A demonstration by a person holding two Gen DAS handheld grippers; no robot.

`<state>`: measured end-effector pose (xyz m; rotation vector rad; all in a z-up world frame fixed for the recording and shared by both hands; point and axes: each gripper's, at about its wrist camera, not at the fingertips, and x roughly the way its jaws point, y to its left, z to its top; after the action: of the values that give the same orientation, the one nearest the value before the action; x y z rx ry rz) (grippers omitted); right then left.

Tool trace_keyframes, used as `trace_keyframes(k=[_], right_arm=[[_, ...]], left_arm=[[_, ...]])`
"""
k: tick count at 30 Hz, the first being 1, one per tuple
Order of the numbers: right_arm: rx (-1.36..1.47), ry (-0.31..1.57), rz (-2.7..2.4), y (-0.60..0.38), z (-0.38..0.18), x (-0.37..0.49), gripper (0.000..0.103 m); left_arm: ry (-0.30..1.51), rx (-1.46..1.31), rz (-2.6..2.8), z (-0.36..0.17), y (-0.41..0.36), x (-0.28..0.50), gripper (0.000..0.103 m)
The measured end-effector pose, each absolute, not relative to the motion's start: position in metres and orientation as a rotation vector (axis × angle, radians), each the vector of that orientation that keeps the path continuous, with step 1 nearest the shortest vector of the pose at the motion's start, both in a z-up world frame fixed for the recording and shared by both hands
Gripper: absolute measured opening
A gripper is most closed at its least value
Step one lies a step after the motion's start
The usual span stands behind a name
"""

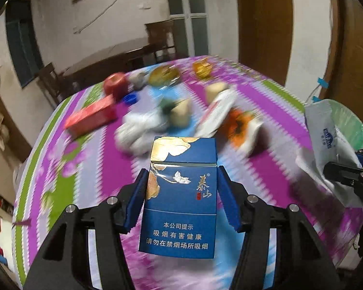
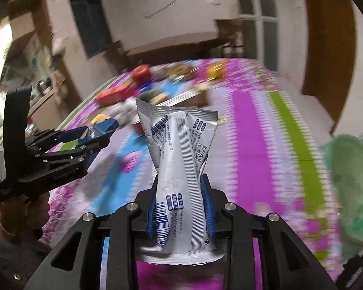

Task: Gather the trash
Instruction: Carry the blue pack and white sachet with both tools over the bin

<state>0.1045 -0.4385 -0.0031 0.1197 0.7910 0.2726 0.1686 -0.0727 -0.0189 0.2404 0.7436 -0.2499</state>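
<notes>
- Trash is in both grippers, and more lies blurred on the striped purple, green and blue tablecloth (image 1: 273, 169).
- Left gripper (image 1: 181, 193) is clamped on a blue cigarette pack (image 1: 180, 193); its blue pads (image 1: 138, 200) press the pack's two long sides, and the pack stands upright with the lid end toward 12 o'clock.
- Right gripper (image 2: 180, 205) is squeezed tight around a white and silver wrapper (image 2: 179, 169), which pinches in at the waist between the blue pads (image 2: 207, 207) and fans out toward 12 o'clock.
- From the right wrist view, the left gripper (image 2: 96, 135) shows at 9 o'clock, with the blue pack (image 2: 100, 125) between its fingers.
- From the left wrist view, the wrapper (image 1: 326, 149) shows at 3 o'clock, and a green bin bag (image 1: 351, 120) sits just behind it at the table's edge.
- Toward 12 o'clock on the table lie a red box (image 1: 92, 118), a red round tin (image 1: 115, 84), a blue bottle cap (image 1: 129, 99), crumpled white paper (image 1: 140, 130) and an orange-printed packet (image 1: 239, 125), all too blurred to read.
</notes>
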Motion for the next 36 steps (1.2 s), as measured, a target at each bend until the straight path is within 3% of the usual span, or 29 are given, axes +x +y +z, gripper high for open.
trace_keyframes(k=[18, 36], right_arm=[[0.186, 0.723, -0.135, -0.652, 0.026, 0.060, 0.033], [0.285, 0.807, -0.245, -0.750, 0.035, 0.049, 0.033]], left_arm=[[0.632, 0.421, -0.495, 0.009, -0.286, 0.159, 0.054], [0.672, 0.505, -0.622, -0.001, -0.390, 0.172, 0.054]])
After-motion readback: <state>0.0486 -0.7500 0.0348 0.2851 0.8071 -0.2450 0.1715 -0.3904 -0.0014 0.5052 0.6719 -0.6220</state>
